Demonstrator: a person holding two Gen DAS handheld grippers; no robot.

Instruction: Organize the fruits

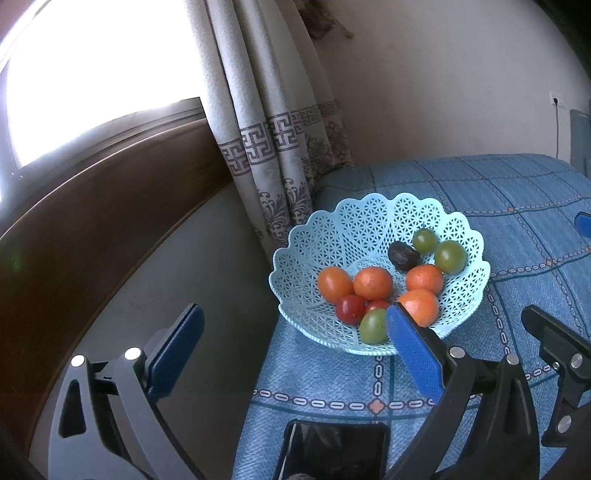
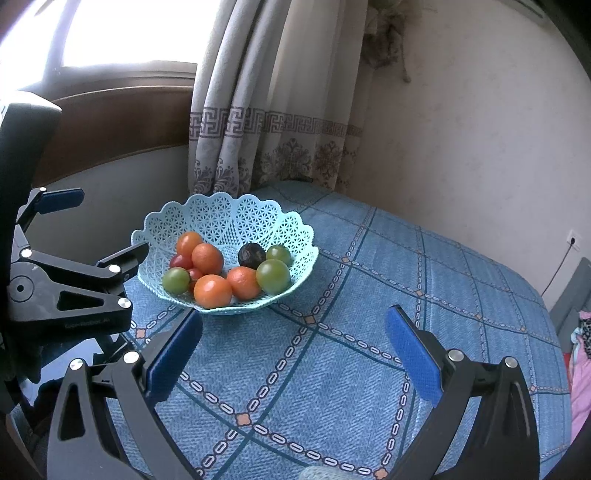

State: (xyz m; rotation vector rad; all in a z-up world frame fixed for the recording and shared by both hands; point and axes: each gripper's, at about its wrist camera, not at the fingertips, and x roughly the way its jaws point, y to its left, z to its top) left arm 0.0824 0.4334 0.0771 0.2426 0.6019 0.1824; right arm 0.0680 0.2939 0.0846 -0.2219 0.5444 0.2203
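A tabletop (image 2: pixel 332 369) covered in a blue cloth with a chain-link check pattern stands in the corner of a room, by a pale wall and a window. Nearest the left wrist camera, a dark phone (image 1: pixel 332 450) lies flat on the cloth at the near edge. The left hand-held gripper (image 1: pixel 291 332) hangs with its blue-padded fingers (image 1: pixel 413 354) spread wide apart and nothing between them; its right finger overlaps the near rim of the basket in that view, and its left finger sits out past the tabletop's edge. The right hand-held gripper (image 2: pixel 293 336) is likewise spread wide and empty above bare cloth, just short of the basket, with the left one showing at the left side of its view. Just beyond both stands a light blue lattice basket (image 2: pixel 221 218) with a scalloped rim, resting near the far left corner of the tabletop. All the fruit is inside it: four orange fruits (image 2: pixel 213 291), three green ones (image 2: pixel 273 276), small red ones (image 2: pixel 181 261) tucked among them, and one dark wrinkled fruit (image 2: pixel 252 255) toward the back. Behind the basket a patterned grey curtain (image 2: pixel 236 110) hangs down, with a brown wooden sill (image 2: pixel 122 122) and the bright window (image 2: pixel 129 33) to its left. A wall socket (image 2: pixel 573 240) with a cable sits far right.
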